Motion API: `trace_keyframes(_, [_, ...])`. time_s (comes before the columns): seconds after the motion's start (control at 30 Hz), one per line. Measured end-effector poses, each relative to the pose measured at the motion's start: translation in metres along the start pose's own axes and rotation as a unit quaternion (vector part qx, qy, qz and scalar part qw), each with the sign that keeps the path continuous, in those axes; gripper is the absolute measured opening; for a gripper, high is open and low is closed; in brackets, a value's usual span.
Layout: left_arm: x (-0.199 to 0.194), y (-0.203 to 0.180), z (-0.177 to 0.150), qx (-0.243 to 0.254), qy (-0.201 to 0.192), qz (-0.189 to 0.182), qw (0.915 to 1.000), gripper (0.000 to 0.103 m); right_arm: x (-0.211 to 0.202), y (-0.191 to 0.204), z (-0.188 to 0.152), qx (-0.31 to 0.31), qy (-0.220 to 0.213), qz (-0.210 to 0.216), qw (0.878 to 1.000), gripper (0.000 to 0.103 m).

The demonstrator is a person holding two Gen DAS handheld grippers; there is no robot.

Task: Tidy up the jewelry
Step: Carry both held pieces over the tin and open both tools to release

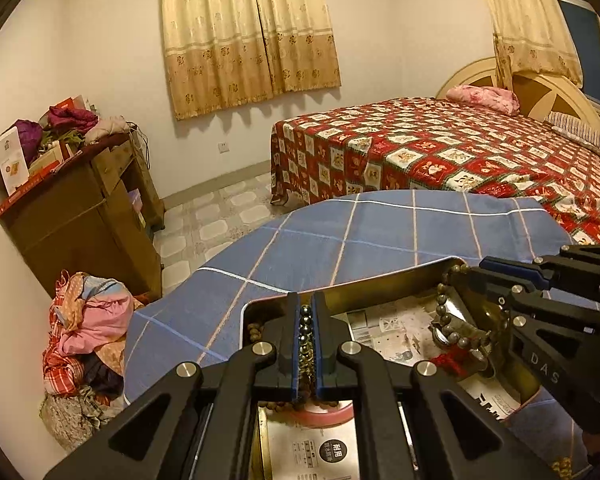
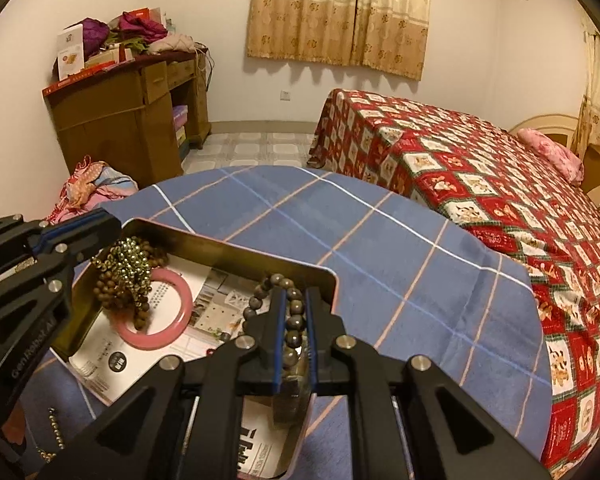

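Observation:
A metal tin (image 1: 380,280) (image 2: 236,250) lined with printed paper sits on a table under a blue checked cloth. My left gripper (image 1: 307,312) (image 2: 100,224) is shut on a tangle of shiny bead chain and brown wooden beads (image 2: 126,272), held over the tin's left end. A pink bangle (image 2: 172,322) lies in the tin under them. My right gripper (image 2: 293,300) (image 1: 484,268) is shut on a dark bead bracelet (image 2: 290,312) (image 1: 444,312) with a red tassel (image 1: 446,362), over the tin's right end.
A bead chain (image 2: 56,428) lies on the cloth (image 2: 380,248) left of the tin. A bed with a red patterned cover (image 2: 480,184) stands close behind the table. A cluttered wooden desk (image 2: 132,104) and a clothes pile (image 2: 88,188) are at the left.

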State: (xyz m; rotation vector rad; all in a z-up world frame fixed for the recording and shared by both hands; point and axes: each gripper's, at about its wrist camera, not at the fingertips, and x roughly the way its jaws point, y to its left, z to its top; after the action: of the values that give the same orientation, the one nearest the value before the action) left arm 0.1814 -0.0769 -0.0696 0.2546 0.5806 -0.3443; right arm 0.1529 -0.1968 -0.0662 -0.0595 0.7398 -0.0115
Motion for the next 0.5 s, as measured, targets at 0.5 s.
trace_keyframes(0.5, [0.013,0.001,-0.003,0.01,0.016,0.005,0.9998,0.004,0.008,0.009,0.005,-0.007,0.006,-0.003,1.0,0.011])
